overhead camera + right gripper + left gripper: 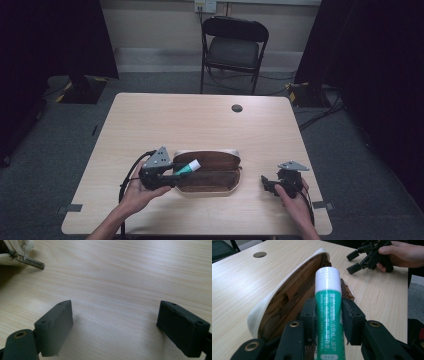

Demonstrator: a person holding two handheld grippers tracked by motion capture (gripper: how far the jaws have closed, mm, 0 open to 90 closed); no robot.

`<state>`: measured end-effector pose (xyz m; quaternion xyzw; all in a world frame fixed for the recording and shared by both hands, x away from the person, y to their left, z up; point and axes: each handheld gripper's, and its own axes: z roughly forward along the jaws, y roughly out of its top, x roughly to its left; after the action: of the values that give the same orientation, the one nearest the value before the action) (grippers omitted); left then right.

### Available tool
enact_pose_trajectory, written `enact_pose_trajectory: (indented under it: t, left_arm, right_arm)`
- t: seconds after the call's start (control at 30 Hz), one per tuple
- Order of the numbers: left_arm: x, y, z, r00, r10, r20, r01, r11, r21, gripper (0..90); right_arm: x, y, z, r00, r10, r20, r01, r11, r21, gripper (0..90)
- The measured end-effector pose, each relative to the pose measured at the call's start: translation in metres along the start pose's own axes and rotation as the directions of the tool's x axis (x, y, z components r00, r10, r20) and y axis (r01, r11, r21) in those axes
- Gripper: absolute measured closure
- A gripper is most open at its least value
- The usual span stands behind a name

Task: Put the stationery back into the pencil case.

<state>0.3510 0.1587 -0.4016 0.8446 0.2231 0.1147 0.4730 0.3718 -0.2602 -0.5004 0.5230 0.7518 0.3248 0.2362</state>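
The green glue stick with a white cap (328, 315), clamped in the left gripper (328, 315) over the open brown-lined cream pencil case (210, 172), could slip onto the desk (200, 120); the right gripper (116, 325) idles with fingers spread

A green glue stick (328, 315) with a white cap and printed white lettering is clamped between the jaws of the left hand-held gripper (170, 176), its cap end pointing right and slightly far. It hangs over the left end of a long pencil case (210, 172), cream outside and brown inside, which lies unzipped and spread open near the middle of the tabletop (200, 125).
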Motion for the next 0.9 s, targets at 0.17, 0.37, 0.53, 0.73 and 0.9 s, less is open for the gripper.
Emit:
enact_pose_trajectory:
  t: [0.17, 0.37, 0.53, 0.73, 0.9]
  left_arm:
    - [0.004, 0.002, 0.017, 0.9999, -0.015, 0.003, 0.015, 0.9998, 0.017, 66.0]
    - [0.003, 0.006, 0.037, 0.9999, -0.007, 0.013, 0.006, 0.9988, 0.049, 65.9]
    - [0.004, 0.006, 0.051, 0.9998, -0.013, 0.016, 0.012, 0.9973, 0.073, 65.9]
    - [0.005, 0.008, 0.069, 0.9998, -0.015, 0.015, 0.014, 0.9959, 0.089, 65.9]
    - [0.007, 0.005, 0.078, 0.9999, -0.008, 0.008, 0.007, 0.992, 0.126, 65.9]
  right_arm:
    - [0.0, 0.0, 0.0, 1.0, 0.0, 0.0, 0.0, 1.0, 0.0, 12.1]
    - [0.0, 0.0, 0.0, 1.0, 0.0, 0.0, 0.0, 1.0, 0.0, 12.1]
    - [0.0, 0.0, 0.0, 1.0, 0.0, 0.0, 0.0, 1.0, 0.0, 12.2]
    - [0.0, 0.0, 0.0, 1.0, 0.0, 0.0, 0.0, 1.0, 0.0, 12.2]
    - [0.0, 0.0, 0.0, 1.0, 0.0, 0.0, 0.0, 1.0, 0.0, 12.2]
